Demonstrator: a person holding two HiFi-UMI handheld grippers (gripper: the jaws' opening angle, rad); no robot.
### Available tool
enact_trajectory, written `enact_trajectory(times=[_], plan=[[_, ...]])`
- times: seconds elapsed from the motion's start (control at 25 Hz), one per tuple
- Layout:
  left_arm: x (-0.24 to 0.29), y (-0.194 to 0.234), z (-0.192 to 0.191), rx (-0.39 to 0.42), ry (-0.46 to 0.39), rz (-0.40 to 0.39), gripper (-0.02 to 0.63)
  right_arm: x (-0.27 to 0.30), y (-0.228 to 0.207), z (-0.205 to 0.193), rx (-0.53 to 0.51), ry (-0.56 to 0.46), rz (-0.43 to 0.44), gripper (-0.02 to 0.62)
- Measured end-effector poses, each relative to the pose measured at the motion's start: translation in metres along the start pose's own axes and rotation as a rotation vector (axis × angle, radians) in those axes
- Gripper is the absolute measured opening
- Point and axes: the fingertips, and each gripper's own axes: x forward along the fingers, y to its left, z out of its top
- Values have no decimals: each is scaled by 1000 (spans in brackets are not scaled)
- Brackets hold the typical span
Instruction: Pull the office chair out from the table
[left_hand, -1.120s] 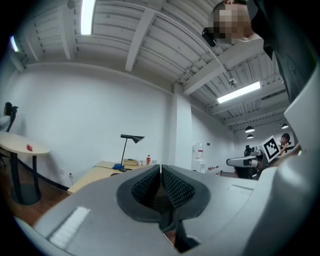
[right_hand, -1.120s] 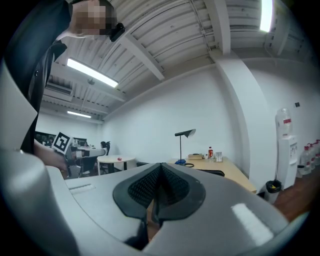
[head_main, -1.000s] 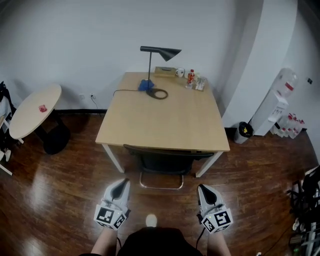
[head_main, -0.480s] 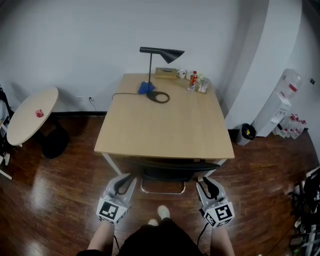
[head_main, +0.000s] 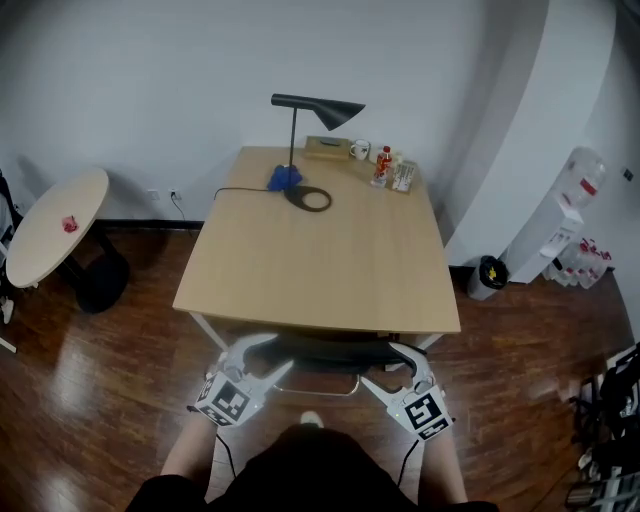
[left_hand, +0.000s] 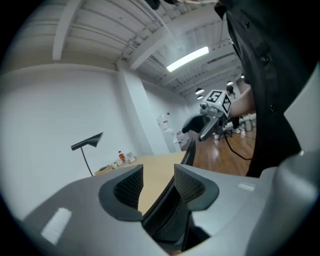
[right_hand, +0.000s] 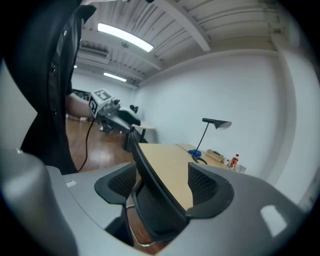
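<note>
Bin: small black waste bin (head_main: 489, 272) on the wood floor, off the table's right side by the white pillar. A yellow patch shows at its mouth, but you cannot tell what it is.
Mug: white mug (head_main: 359, 149) at the table's far edge; its inside is not visible.
Bottle: small red-labelled bottle (head_main: 382, 164) just right of the mug, at the same far edge.
Dispenser: white water dispenser (head_main: 562, 220) near the right wall, with a clear bottle on top.
Chair: black mesh-backed office chair (head_main: 330, 352), tucked under the near edge of the light-wood rectangular table (head_main: 320, 260). From above you see only the curved top rail of its back.
Left gripper: your left gripper (head_main: 272, 355) is at the left end of that rail. Its jaws have just been opening and stand apart. The rail runs between them close to one pad, with tabletop showing in the gap beside the other, so it is released, not pinching.
Right gripper: your right gripper (head_main: 388, 365) is at the right end. Its jaws have also just been opening and stand wide apart, with the rail between them and a gap on both sides.
Head view only: the bin, the dispenser and a pale round side table (head_main: 55, 225) at the left.
Gripper views only: ceiling strip lights, and each shows the other gripper at the far end of the chair back.
</note>
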Motion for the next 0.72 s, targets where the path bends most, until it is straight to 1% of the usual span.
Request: enact_trajectory(times=[0.12,0.2,0.24,0.32,0.44,0.52,0.6,0.64,0.72], plan=[[18,-16,-14,119,109,-105,200,16,5,-19,-147,119,74,336],[26,-22,-28,184,191,-157,234,27,8,-29,-222,184,118,338],[29,-24,-36,225,232,-174,241,32,9,-34,-250,212,138,342],[35,-26,-51,311,309,-201,244,39,12,-43,-285,254,169,350],[41,-28,-67,407,393,-231,244,43,15,-54,-282,287,211,348],[45,-29,-74,443,426,-250,242,46,17,-59,-283,312,235,348],[49,-29,-80,453,449,-271,242,50,17,-66,-328,359,246,339],[50,-29,-83,456,455,-277,241,52,15,-70,-359,385,245,323],[52,-29,-85,471,456,-276,227,56,13,-79,-409,433,233,267]])
